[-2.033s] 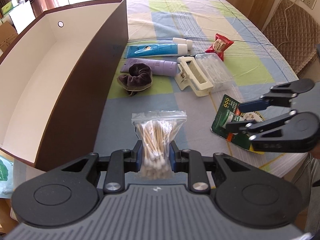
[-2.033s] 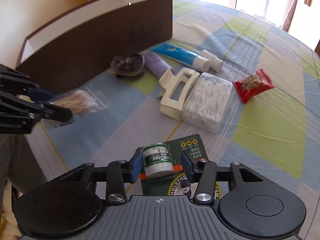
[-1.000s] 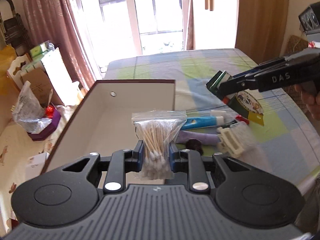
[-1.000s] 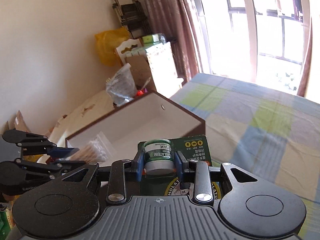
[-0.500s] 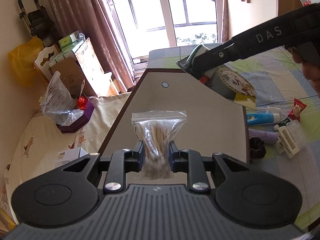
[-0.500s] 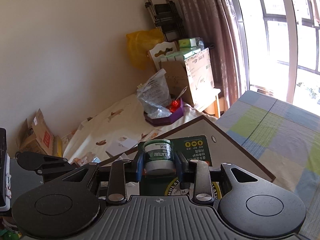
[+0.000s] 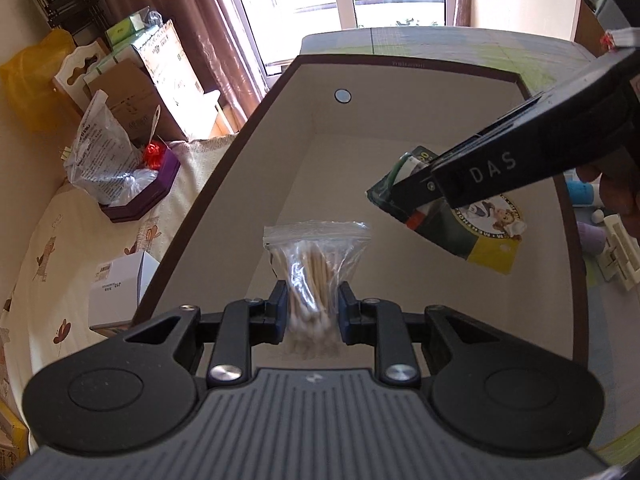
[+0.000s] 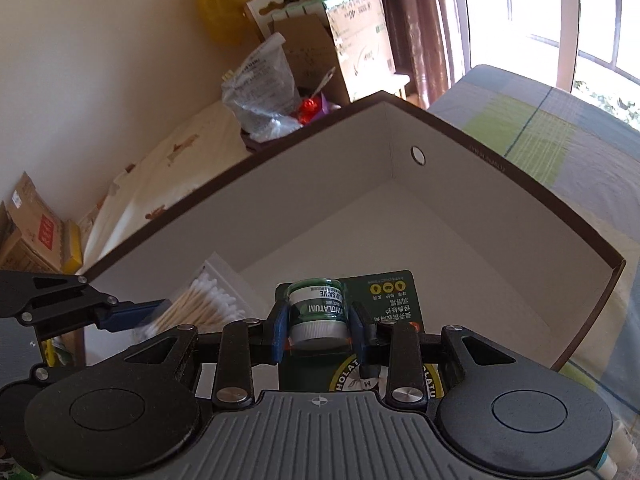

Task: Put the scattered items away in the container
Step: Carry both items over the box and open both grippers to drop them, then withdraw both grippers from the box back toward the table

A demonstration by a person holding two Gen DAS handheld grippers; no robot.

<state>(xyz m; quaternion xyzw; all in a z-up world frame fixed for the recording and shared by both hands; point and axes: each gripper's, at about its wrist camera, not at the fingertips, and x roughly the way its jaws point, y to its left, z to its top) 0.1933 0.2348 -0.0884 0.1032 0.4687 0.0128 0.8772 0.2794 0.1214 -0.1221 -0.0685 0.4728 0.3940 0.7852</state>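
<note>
Looking along our left claw, we see its blue-padded fingers pinched on a clear zip bag of wooden cotton swabs, which hangs above the white interior of the brown-rimmed open cardboard box. At about two o'clock from that bag, our right claw reaches in from the right, clamped on a green carded pack with a small green-and-white salve jar; this pack too hangs over the box's inside, clear of the walls. Past the box's right wall, at three o'clock, a cream plastic hair clip and tube ends lie on the checked tabletop.

From the right wrist view, the right claw grips the jar between both fingers, the card standing behind it. At nine o'clock the left claw holds the swab bag low inside the box, whose floor lies bare beyond.
</note>
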